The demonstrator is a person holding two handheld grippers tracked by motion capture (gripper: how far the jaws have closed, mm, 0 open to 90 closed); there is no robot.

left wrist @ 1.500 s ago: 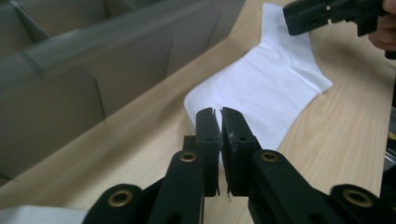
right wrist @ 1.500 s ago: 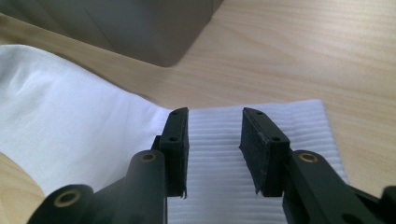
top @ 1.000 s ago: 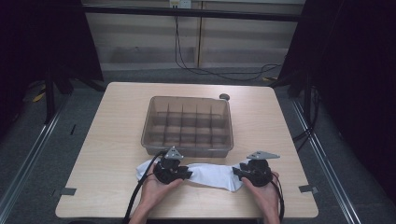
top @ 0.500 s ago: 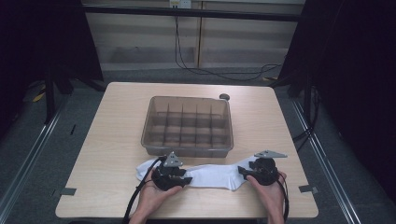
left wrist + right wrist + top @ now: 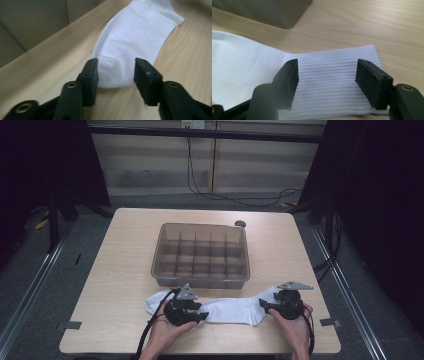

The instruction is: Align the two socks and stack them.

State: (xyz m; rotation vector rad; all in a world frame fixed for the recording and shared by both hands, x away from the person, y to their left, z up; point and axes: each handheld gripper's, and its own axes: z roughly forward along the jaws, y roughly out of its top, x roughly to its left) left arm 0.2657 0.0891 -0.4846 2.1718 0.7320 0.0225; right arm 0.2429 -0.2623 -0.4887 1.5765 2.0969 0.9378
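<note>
A white sock (image 5: 232,310) lies stretched flat along the table's near side, in front of a clear divided bin (image 5: 200,281). My left gripper (image 5: 187,312) rests over the sock's left part. In the left gripper view it (image 5: 116,75) is open, with a rounded end of the sock (image 5: 135,37) lying between the jaws. My right gripper (image 5: 281,304) sits at the sock's right end. In the right gripper view it (image 5: 327,80) is open, its jaws either side of the ribbed cuff (image 5: 332,67). Neither gripper holds the fabric.
The bin's several compartments look empty, and its corner (image 5: 274,12) is close beyond the cuff. A small dark round object (image 5: 240,224) lies behind the bin. The wooden table (image 5: 115,265) has bare room left and right of the bin. The near edge is just behind both hands.
My right gripper has shifted to the right and the sock now lies longer and flatter. My left gripper has drawn slightly toward the near edge.
</note>
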